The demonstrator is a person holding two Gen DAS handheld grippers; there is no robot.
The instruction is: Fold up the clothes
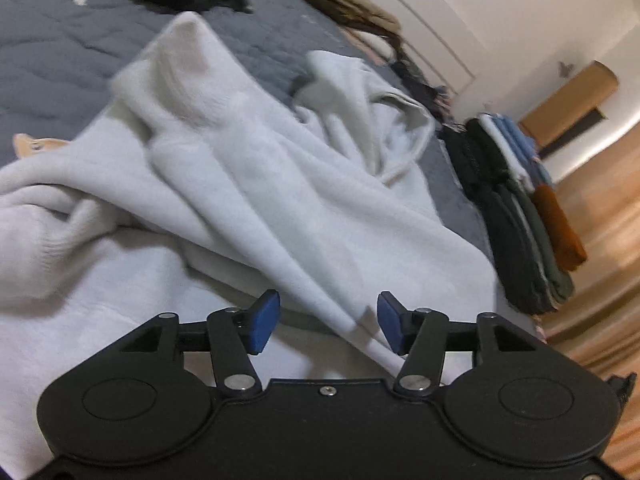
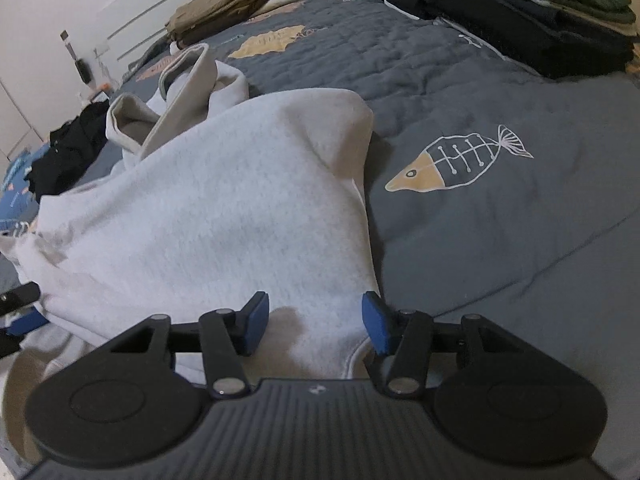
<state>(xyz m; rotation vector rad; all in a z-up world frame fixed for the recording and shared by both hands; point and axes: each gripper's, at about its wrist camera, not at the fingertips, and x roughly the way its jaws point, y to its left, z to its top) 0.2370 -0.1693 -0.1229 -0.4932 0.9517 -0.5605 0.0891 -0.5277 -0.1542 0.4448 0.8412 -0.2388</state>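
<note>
Sweatshirt (image 1: 248,184), pale grey, lay rumpled on quilt (image 2: 500,240); left tool (image 1: 328,322) and right tool (image 2: 314,326) spread, pinching nothing. Risked trapping bunched sleeve at 11 o'clock inside fold.

I see a grey quilted bedspread (image 2: 500,240) printed with a white-outlined fish (image 2: 456,166); past it, a wooden floor (image 1: 600,216).

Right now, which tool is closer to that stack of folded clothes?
Probably the left tool: the stack of folded clothes sits just off to its right. From the right tool, the stack lies far across the bed.
</note>
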